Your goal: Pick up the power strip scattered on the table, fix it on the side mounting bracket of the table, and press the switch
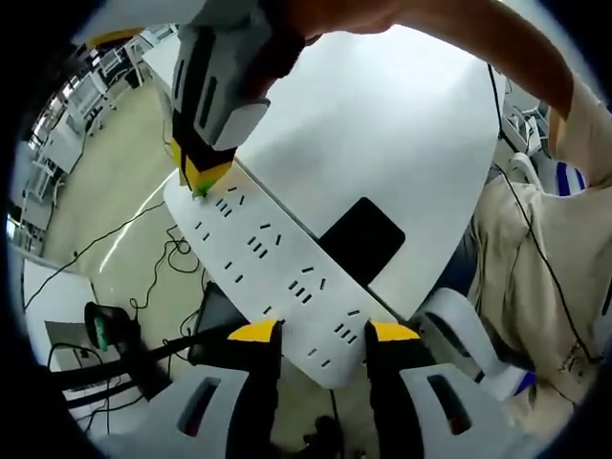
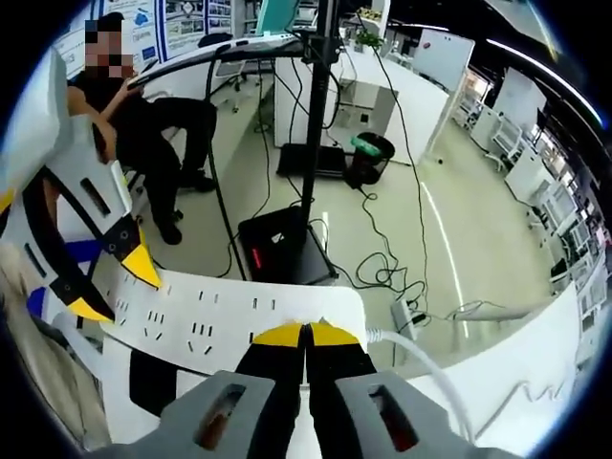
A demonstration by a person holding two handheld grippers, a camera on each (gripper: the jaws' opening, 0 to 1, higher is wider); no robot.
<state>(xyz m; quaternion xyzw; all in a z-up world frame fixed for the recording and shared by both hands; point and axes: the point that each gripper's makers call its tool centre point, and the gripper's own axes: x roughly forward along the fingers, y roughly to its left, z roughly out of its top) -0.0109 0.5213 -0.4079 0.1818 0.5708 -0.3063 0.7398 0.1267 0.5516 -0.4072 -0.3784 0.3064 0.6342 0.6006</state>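
The white power strip [image 1: 277, 263] [image 2: 220, 311] lies along the edge of the white table [image 1: 402, 124], over the floor below. My left gripper [image 1: 325, 332] has one jaw on each long side of the strip's near end and is shut on it. In the right gripper view the left gripper [image 2: 115, 285] holds the strip's left end. My right gripper [image 2: 308, 335] is shut, with its tips on the strip's cable end. It enters the left gripper view from the top, where the right gripper [image 1: 206, 180] touches the far end. A black bracket plate [image 1: 363, 237] sits beside the strip.
A white cable [image 2: 421, 368] leaves the strip's end. Below are a black stand base [image 2: 282, 249], loose cables on the floor [image 2: 382, 263] and a seated person [image 2: 143, 124]. A person's sleeve and torso [image 1: 545, 249] stand at the right of the table.
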